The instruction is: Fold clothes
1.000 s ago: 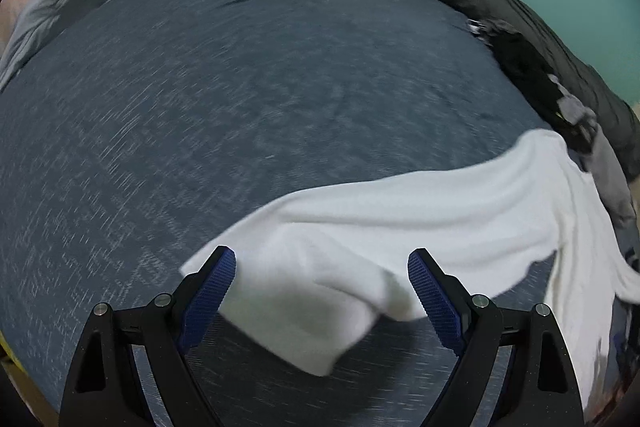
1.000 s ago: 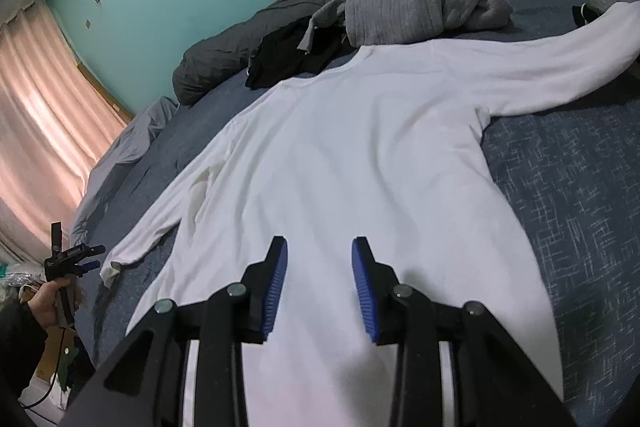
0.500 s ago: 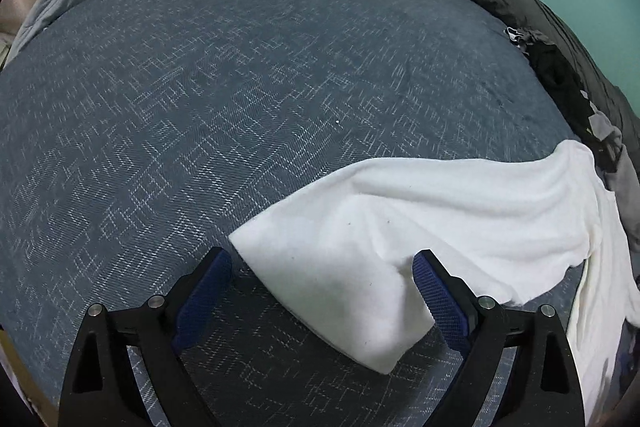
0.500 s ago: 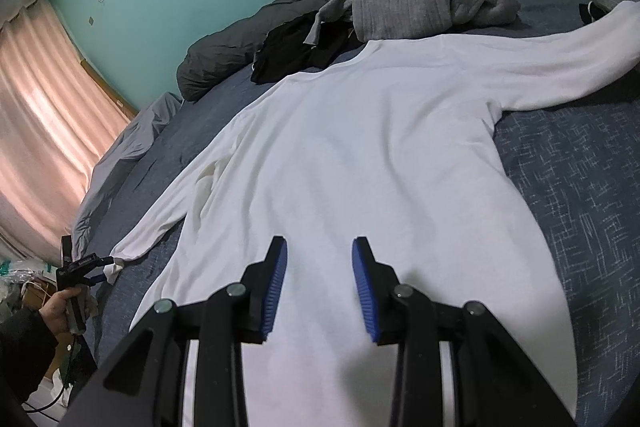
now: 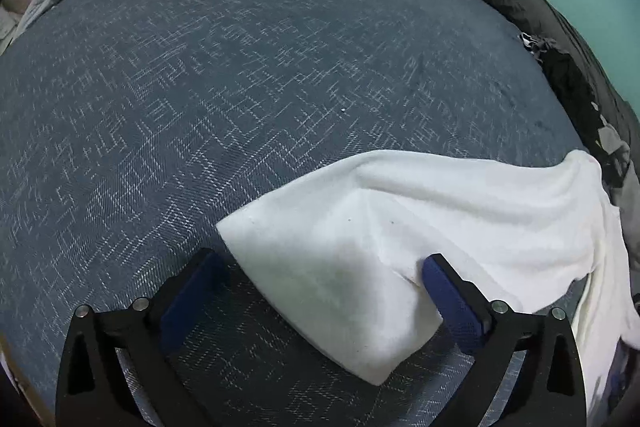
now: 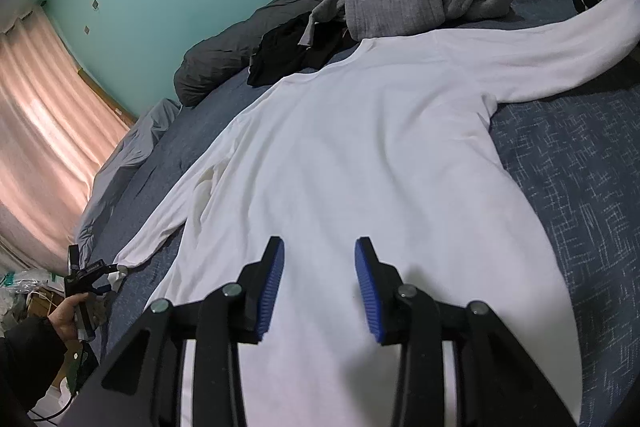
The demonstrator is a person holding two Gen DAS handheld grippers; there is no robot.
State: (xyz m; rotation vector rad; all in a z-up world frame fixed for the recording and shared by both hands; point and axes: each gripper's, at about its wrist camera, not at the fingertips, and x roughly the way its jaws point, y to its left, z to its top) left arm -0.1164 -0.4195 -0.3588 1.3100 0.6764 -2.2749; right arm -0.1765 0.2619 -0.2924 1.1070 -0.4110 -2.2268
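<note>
Left jaws wide around white sleeve cuff (image 5: 344, 291)

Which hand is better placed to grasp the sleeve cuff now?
Left. Its tongs straddle the white sleeve cuff, jaws just opened wide. The right tongs hover over the shirt body.

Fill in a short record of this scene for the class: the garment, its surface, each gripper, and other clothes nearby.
garment: white long-sleeved shirt, spread flat
surface: blue bedspread
left gripper: jaws just opened wide, cuff lying between them, not pinched
right gripper: open over the shirt's lower part, holding nothing
other clothes: grey sweater, black garment, beyond the collar
</note>
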